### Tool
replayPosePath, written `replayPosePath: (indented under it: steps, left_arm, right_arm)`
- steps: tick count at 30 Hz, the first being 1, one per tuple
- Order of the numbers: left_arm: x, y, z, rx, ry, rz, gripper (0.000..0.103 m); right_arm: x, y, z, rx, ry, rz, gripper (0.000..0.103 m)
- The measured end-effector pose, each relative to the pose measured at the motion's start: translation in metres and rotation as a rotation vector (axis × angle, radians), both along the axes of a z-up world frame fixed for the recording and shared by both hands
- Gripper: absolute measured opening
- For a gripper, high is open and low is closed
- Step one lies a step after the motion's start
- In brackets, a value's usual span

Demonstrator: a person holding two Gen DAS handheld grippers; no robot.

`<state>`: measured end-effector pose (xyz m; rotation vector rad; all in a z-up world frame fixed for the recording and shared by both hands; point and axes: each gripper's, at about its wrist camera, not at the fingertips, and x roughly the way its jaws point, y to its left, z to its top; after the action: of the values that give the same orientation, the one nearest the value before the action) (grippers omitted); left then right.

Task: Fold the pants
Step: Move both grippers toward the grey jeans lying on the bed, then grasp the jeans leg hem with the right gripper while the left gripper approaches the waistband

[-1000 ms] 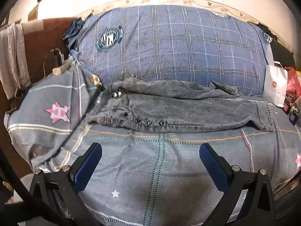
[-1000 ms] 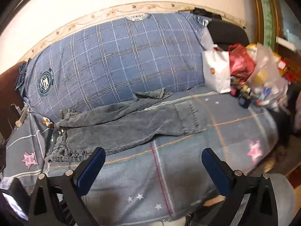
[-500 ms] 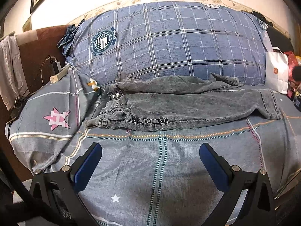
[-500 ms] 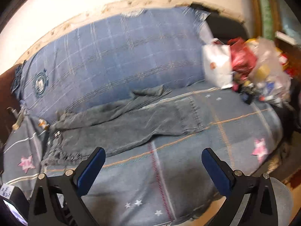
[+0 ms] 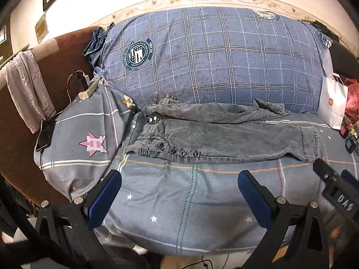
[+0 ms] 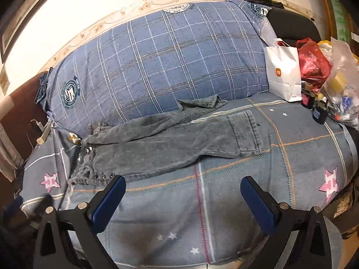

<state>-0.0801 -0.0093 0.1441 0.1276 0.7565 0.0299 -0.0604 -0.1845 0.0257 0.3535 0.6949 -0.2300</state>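
Pants point(image 5: 224, 139) flat on bed point(image 5: 190, 190) | white bag point(image 6: 283, 74) beside hem | left tool point(image 5: 179, 192), right tool point(image 6: 182, 198) agape, empty

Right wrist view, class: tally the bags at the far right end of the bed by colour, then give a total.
White paper bag: 1
Red plastic bag: 1
Clear plastic bag: 1
Total: 3
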Motion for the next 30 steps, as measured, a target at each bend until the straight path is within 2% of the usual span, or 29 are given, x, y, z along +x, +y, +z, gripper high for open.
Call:
replayPosePath:
  steps: [2, 4, 7, 10, 15, 24, 27, 30]
  left_arm:
    - [0.001, -0.006, 0.0, -0.026, 0.011, -0.023, 0.103]
    - [0.001, -0.01, -0.004, -0.038, -0.012, -0.029, 0.103]
    - [0.011, -0.014, -0.01, -0.075, 0.008, -0.038, 0.103]
    - [0.027, -0.027, -0.013, -0.055, 0.019, -0.06, 0.103]
    - [0.045, -0.036, -0.022, -0.066, 0.038, -0.085, 0.103]
    - [0.096, -0.044, -0.049, -0.102, 0.113, -0.14, 0.103]
    - [0.122, -0.051, -0.048, -0.107, 0.122, -0.181, 0.103]
    - [0.149, -0.054, -0.043, -0.121, 0.113, -0.207, 0.103]
  right_arm:
    - [-0.002, -0.008, -0.003, 0.017, 0.018, -0.028, 0.103]
    - [-0.004, -0.017, -0.003, 0.042, 0.03, -0.049, 0.103]
    - [-0.009, -0.024, -0.003, 0.019, 0.017, -0.111, 0.103]
    - [-0.008, -0.035, -0.005, 0.019, 0.038, -0.146, 0.103]
    - [-0.008, -0.039, -0.007, 0.009, 0.016, -0.174, 0.103]
    - [0.015, -0.021, -0.029, -0.018, 0.04, -0.059, 0.103]
    - [0.036, -0.019, -0.036, 0.013, 0.099, 0.048, 0.103]
    - [0.063, -0.025, -0.034, 0.019, 0.151, 0.078, 0.103]
